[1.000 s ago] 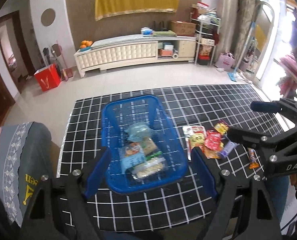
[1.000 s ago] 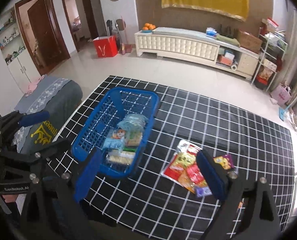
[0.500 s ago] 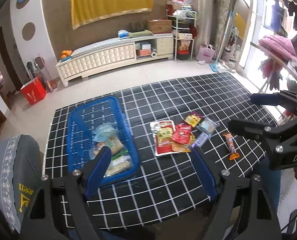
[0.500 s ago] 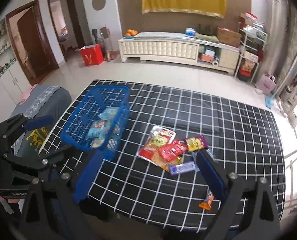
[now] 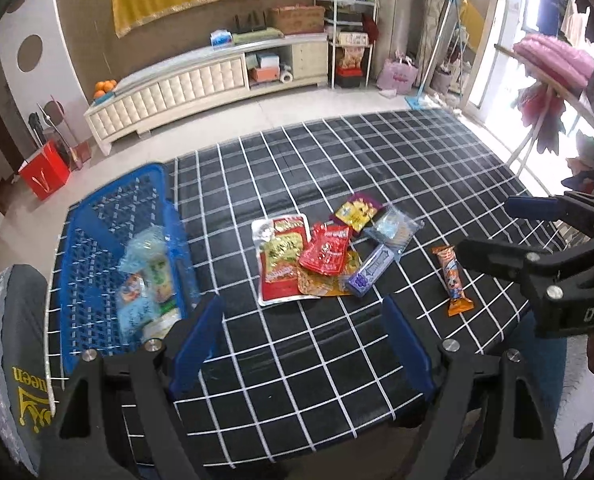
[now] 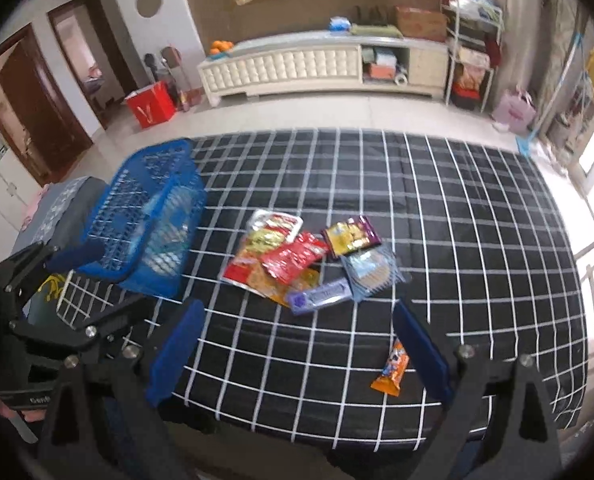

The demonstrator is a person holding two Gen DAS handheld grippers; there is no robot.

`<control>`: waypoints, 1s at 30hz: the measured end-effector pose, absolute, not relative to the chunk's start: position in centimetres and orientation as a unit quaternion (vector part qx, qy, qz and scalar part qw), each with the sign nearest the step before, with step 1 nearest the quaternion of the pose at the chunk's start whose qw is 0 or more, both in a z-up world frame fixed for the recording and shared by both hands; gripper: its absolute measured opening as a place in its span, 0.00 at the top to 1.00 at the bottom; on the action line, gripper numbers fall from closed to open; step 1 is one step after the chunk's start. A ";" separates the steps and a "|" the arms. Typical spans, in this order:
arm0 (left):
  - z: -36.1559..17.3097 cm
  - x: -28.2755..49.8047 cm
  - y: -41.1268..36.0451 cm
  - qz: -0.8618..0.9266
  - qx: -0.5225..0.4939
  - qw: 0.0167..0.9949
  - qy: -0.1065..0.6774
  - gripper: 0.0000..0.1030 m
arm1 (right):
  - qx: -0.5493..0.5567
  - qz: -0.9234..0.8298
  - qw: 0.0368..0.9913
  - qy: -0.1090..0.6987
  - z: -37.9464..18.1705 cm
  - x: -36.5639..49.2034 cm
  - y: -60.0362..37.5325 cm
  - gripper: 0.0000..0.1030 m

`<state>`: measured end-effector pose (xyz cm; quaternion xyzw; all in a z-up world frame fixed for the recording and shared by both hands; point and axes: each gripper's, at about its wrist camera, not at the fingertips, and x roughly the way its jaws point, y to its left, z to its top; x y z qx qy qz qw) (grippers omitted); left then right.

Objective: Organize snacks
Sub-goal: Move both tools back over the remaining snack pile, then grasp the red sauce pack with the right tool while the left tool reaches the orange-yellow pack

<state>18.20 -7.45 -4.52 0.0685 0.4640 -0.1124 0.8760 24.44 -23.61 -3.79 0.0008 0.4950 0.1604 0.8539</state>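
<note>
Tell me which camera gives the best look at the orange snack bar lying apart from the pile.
The left wrist view: the orange snack bar lies sharp and whole on the checked tablecloth. In the right wrist view the bar is blurred, close beside a finger of the right hand-held gripper.

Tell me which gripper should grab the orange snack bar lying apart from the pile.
Right, probably. The orange snack bar lies just inside the open right gripper, beside its right finger. The open left gripper faces the pile, nearer the blue basket.

1 basket (image 5: 109,220), 7 loose snack packets (image 5: 325,250)
</note>
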 end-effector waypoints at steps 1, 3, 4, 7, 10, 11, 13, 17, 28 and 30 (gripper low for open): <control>-5.1 18.5 -7.7 -0.115 0.070 0.873 0.469 0.22 | 0.004 0.161 0.850 0.501 -4.5 24.8 -23.7 0.06; -6.4 19.3 -8.1 -0.120 0.074 0.866 0.480 0.22 | 0.012 0.161 0.844 0.512 -5.5 25.4 -23.8 0.06; -6.8 19.6 -8.3 -0.121 0.077 0.864 0.483 0.22 | 0.017 0.163 0.839 0.518 -6.2 25.8 -23.7 0.06; -8.3 20.6 -9.1 -0.125 0.095 0.857 0.491 0.22 | 0.040 0.168 0.823 0.541 -8.2 27.3 -23.5 0.11; -9.6 21.5 -9.8 -0.130 0.118 0.851 0.496 0.22 | 0.039 0.169 0.813 0.556 -9.9 28.7 -22.6 0.16; -10.0 21.8 -10.0 -0.132 0.125 0.847 0.499 0.22 | 0.037 0.167 0.811 0.559 -10.2 29.1 -22.4 0.16; -10.9 22.5 -10.4 -0.135 0.134 0.841 0.506 0.22 | 0.054 0.170 0.801 0.572 -11.2 30.3 -22.3 0.19; -12.4 24.0 -10.4 -0.139 0.129 0.830 0.525 0.22 | 0.077 0.173 0.786 0.589 -12.9 32.5 -21.8 0.22; -14.9 26.1 -8.8 -0.134 0.097 0.815 0.556 0.22 | 0.112 0.162 0.732 0.652 -18.3 37.0 -20.2 0.37; -15.1 26.3 -8.4 -0.134 0.088 0.814 0.558 0.22 | 0.123 0.160 0.727 0.657 -18.8 37.3 -20.3 0.40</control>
